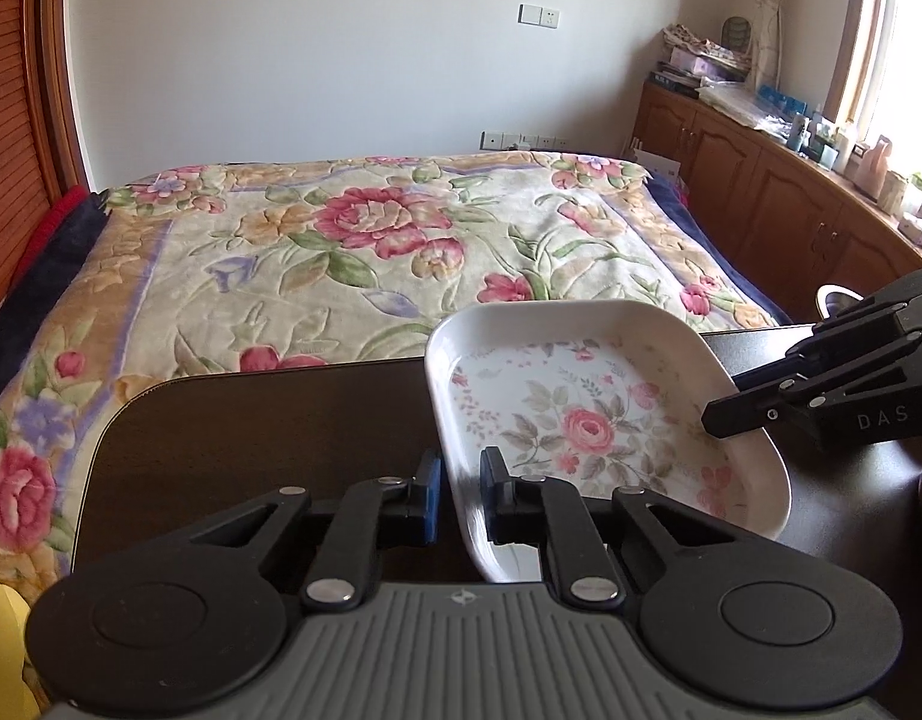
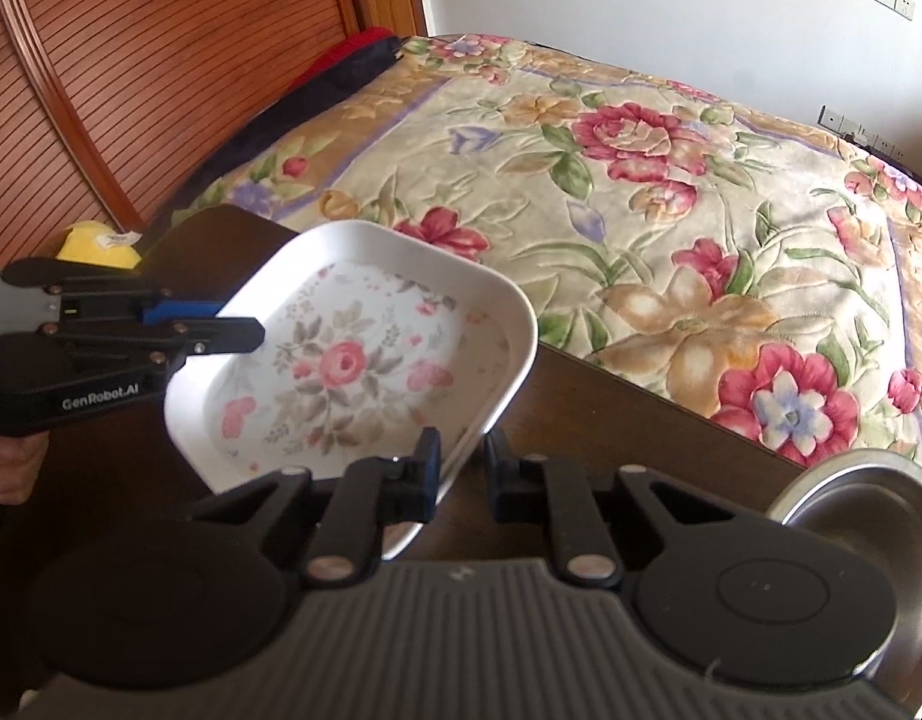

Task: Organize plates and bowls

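Both grippers hold the floral plate (image 1: 587, 414) above the counter (image 1: 269, 420). Left gripper (image 1: 461, 495) fingers pinch its left rim, right gripper (image 2: 461, 468) fingers its right rim. Nothing in it.

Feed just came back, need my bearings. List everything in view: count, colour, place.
Floral plate: one, white with pink roses, lifted over the table, rim between both grippers' fingers.
Metal bowl: one, silver, table's right side.
Table: one, dark brown, beside the bed.
Bed blanket: one, cream floral.
Yellow object: one, past the table's left edge.
Cabinets: brown, cluttered, under the window.
Left gripper: black, on the plate's left rim.
Right gripper: black, on the opposite rim.
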### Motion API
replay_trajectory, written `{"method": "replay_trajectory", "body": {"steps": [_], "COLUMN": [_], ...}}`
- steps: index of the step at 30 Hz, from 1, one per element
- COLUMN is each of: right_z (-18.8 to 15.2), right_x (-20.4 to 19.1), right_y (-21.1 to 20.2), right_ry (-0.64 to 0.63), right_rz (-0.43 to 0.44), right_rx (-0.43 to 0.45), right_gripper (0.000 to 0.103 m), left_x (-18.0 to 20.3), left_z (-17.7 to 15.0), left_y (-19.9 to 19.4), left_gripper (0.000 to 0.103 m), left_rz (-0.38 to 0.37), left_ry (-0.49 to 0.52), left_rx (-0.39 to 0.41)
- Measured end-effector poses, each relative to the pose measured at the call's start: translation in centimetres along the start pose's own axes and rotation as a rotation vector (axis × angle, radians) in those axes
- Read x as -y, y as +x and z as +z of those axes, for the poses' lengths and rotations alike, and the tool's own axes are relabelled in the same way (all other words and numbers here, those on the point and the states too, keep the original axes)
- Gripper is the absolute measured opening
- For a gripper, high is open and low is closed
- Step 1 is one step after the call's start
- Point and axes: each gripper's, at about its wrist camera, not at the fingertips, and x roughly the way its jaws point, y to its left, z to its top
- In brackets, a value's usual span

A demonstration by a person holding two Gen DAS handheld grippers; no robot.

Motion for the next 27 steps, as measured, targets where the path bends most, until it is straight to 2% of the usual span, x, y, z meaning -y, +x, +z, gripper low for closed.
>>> {"method": "replay_trajectory", "body": {"steps": [16, 27], "right_z": [-0.5, -2.0], "right_x": [0.3, -1.0], "right_y": [-0.2, -3.2], "right_ry": [0.039, 0.055], "right_rz": [0.029, 0.058], "right_rx": [0.001, 0.051], "right_gripper": [0.015, 0.012], "left_x": [0.2, 1.6], "left_z": [-0.3, -1.3], "left_y": [-0.8, -5.2], "left_gripper": [0.009, 0.008], "left_rz": [0.001, 0.018], "left_ry": [-0.013, 0.0], "left_rx": [-0.015, 0.022]}}
